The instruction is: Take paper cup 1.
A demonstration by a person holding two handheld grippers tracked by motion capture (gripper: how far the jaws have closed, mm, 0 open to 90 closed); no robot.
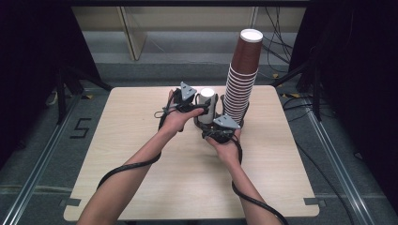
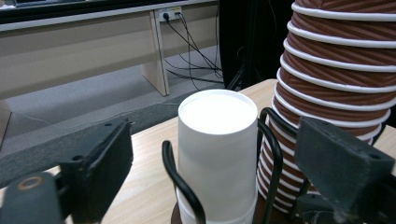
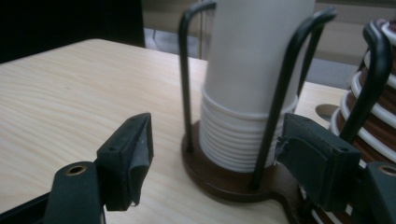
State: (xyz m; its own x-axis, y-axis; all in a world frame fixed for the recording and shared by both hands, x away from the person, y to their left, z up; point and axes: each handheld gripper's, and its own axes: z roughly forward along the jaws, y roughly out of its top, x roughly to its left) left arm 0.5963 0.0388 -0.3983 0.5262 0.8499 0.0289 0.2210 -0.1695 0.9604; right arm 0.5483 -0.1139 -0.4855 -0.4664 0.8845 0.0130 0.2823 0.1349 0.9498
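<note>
Left tool (image 2: 215, 172) astride white cups (image 2: 217, 154)

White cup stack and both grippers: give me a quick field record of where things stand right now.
white cup stack: upside down, nested, inside black wire holder
holder base: dark round disc on the wooden table
brown cup stack: taller, beside the white stack, in its own holder
left gripper: open, fingers either side of the top white cup, not touching
right gripper: open, low, at the holder base
cups gripped: none
</note>
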